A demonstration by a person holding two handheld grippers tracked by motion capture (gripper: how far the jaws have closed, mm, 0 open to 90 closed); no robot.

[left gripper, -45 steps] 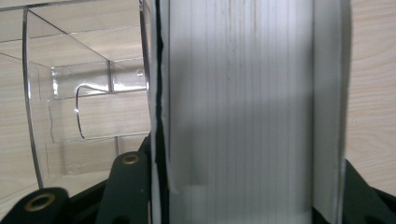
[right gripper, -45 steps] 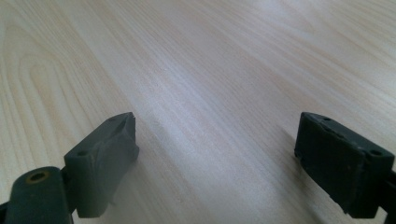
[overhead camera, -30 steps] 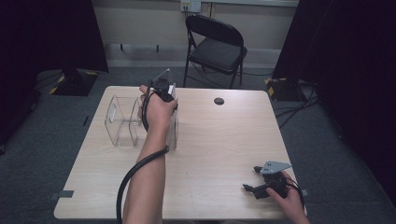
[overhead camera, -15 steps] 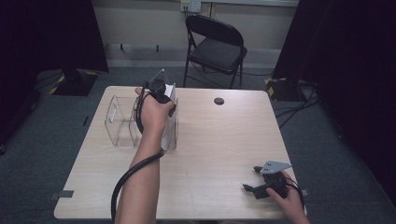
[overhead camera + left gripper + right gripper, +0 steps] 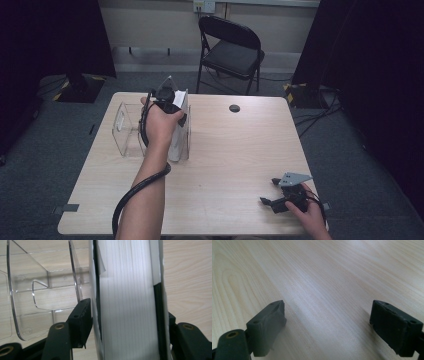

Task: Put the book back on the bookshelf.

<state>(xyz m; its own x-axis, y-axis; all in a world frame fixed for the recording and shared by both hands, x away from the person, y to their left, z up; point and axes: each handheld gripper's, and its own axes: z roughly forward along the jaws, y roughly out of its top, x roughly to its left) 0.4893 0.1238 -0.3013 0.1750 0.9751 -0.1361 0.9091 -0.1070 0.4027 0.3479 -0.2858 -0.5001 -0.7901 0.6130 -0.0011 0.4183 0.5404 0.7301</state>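
With the thick book (image 5: pixel 127 302) standing upright in the clear acrylic holder (image 5: pixel 125 131), the left gripper (image 5: pixel 125 322), whose jaws have just been opening around its spine, should widen fully before lifting straight away, while the right gripper (image 5: pixel 329 327) rests spread and empty on the table (image 5: pixel 240 160).

No legible text, label, brand, number or sign appears on any surface. The white book (image 5: pixel 127 302) edge and cover carry no readable marking.

Glossy clear plastic holder (image 5: pixel 32 290); matt white paper book pages (image 5: pixel 127 302); smooth pale wood-grain table (image 5: pixel 332 272).
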